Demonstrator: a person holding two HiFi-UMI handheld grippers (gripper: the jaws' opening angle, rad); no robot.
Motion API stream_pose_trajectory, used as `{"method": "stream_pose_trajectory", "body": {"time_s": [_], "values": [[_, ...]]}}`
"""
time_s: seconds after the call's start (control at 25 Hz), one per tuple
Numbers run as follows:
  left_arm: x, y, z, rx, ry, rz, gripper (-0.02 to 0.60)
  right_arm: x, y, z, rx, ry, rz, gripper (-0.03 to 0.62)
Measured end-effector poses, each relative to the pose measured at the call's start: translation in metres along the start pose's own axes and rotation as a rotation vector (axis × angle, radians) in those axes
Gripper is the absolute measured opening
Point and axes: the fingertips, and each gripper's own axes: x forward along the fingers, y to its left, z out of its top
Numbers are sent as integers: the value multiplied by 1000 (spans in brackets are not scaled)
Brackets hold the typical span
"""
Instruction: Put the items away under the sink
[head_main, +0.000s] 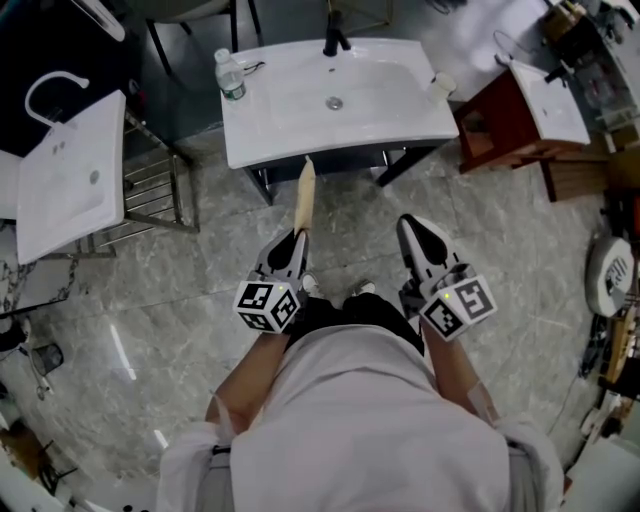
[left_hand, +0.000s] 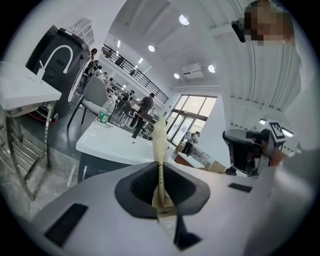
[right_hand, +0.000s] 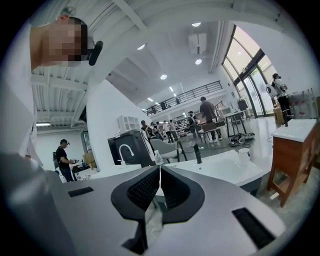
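Seemingly mid-carry: the left hand-held gripper (head_main: 297, 238) is clamped on a pale flat strip (head_main: 306, 190), short of the sink (head_main: 262, 145). The right hand-held gripper (head_main: 416, 228) is closed, empty. Next, I'd say, stoop and reach beneath.

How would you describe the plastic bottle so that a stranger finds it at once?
Find the white washbasin with the black tap, ahead of the person. The bottle stands upright on its far left corner. Unlike the white cup on the right corner, it is clear with a green label.

The sink (head_main: 290, 125) hides the space beneath it; fingers (left_hand: 141, 187) cover the base of the beige strip (left_hand: 159, 142).
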Motion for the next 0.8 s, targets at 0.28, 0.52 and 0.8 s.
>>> {"method": "stream_pose_trajectory", "body": {"time_s": [0.28,0.52,0.8], "values": [[19,-12,-1,13,22,-4,25,4,-21,10,-3,-18,11,34],[53,-22,-7,43,-8,19,25,7,-71,11,-13,-2,23,34],[106,-34,-21,64,-8,85,25,26,-136,4,41,61,81,34]]}}
